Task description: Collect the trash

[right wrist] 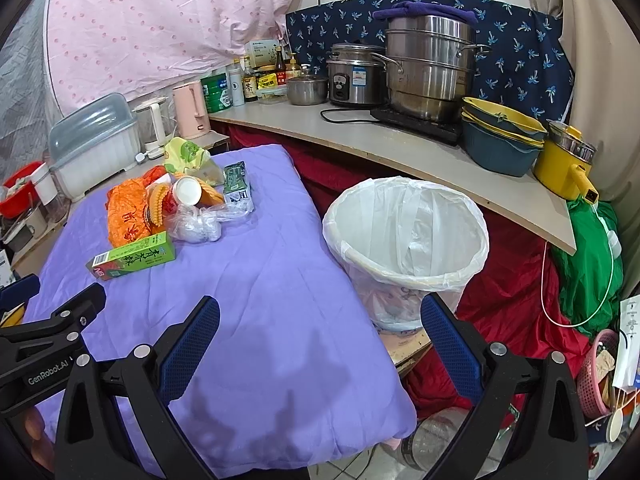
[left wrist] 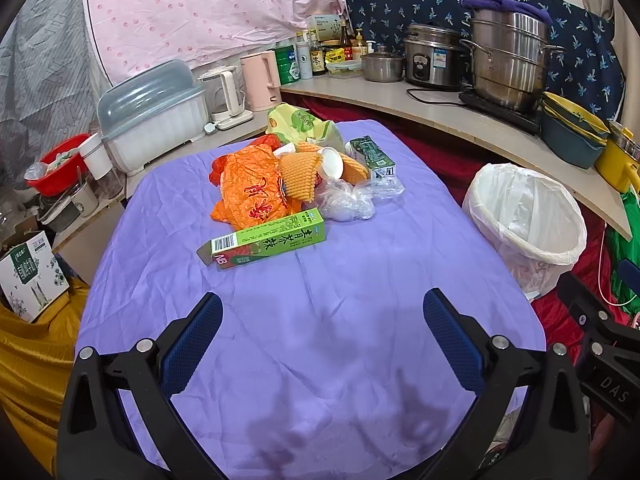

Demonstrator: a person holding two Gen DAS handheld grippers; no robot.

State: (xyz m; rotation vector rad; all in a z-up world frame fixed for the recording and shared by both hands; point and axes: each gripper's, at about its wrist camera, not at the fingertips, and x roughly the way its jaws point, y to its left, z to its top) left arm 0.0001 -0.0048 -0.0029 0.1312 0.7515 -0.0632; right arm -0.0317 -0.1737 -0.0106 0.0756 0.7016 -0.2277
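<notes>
Showing only rightward — pink basket [right wrist: 596, 376], green cloth [right wrist: 588, 264].

Trash lies heaped at the bench's far side: orange bag [left wrist: 250, 192], green box [left wrist: 264, 240] lying nearest, clear plastic [left wrist: 348, 200], carton [left wrist: 372, 156]. White-lined bin [right wrist: 408, 240] stands right, open.

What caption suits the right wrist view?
Open right gripper above purple cloth, trash pile ahead, lined bin beside.

Purple cloth [left wrist: 304, 320], green box [left wrist: 264, 238]
</notes>
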